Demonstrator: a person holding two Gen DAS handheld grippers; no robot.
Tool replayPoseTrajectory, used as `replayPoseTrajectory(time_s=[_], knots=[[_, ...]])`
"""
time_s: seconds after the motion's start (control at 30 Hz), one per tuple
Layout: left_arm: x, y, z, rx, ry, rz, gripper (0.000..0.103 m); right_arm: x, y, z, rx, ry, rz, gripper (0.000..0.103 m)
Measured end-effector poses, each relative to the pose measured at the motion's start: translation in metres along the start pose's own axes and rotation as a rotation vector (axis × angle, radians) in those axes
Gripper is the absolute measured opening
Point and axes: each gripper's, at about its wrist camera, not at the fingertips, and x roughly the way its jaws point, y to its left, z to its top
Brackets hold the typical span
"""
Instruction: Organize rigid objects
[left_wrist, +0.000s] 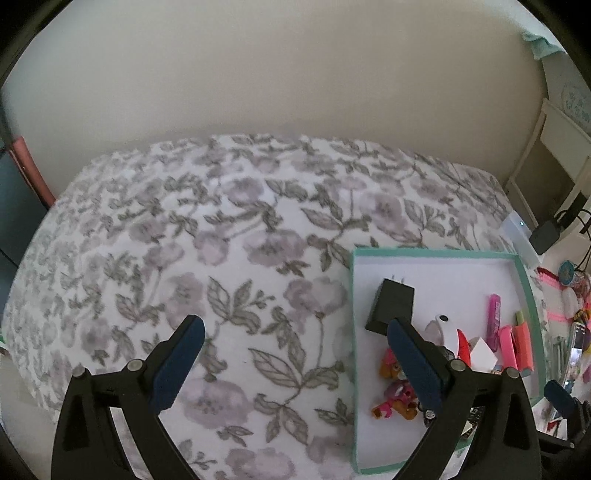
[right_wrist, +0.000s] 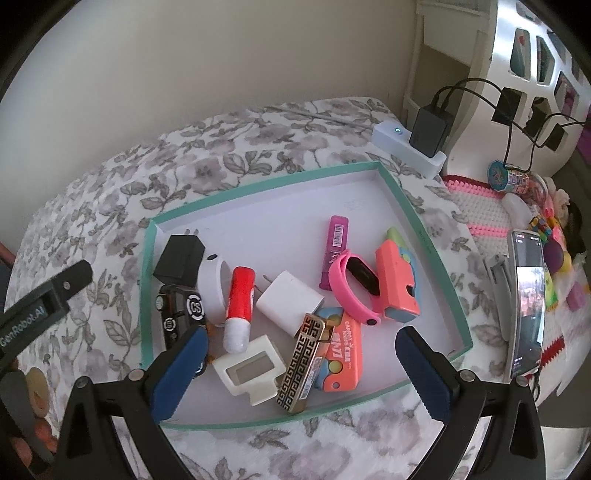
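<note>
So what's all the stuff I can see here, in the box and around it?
tray: 1, white with teal rim, on the floral blanket
black charger: 1, tray's left corner
white charger: 1, tray middle
glue stick: 1, red and white, beside the white charger
pink wristband: 1, tray right
purple tube: 1, behind the wristband
toy car: 1, black, tray left
phone: 1, right of the tray
power strip: 1, white, far corner
left gripper: open, empty
right gripper: open, above the tray
</note>
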Motion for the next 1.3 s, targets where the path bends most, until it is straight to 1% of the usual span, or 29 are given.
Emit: replayPoseTrajectory(time_s=[0.07, 0.2, 0.4, 0.5, 0.7, 1.0, 1.3], knots=[[-0.007, 0.004, -0.001, -0.001, -0.019, 0.005, 0.099, -0.002, 0.002, -0.001, 0.000, -0.003, 0.004, 0.103], [-0.017, 0.013, -0.004, -0.023, -0.029, -0.021, 0.099, -0.005, 0.005, -0.004, -0.005, -0.006, 0.007, 0.103], [-0.026, 0.019, -0.012, -0.002, -0.029, 0.013, 0.099, -0.009, 0.008, -0.009, -0.012, -0.005, 0.008, 0.103], [-0.029, 0.023, -0.016, -0.008, -0.027, 0.011, 0.099, -0.011, 0.009, -0.011, -0.014, -0.005, 0.010, 0.103], [-0.032, 0.029, -0.024, 0.000, -0.012, 0.032, 0.099, -0.014, 0.012, -0.016, -0.027, -0.004, 0.007, 0.103], [-0.017, 0.039, -0.041, -0.007, 0.087, 0.048, 0.099, -0.016, 0.018, -0.024, -0.045, 0.008, 0.006, 0.103], [-0.013, 0.042, -0.055, 0.029, 0.138, 0.086, 0.099, -0.015, 0.019, -0.028, -0.056, 0.021, 0.001, 0.103]])
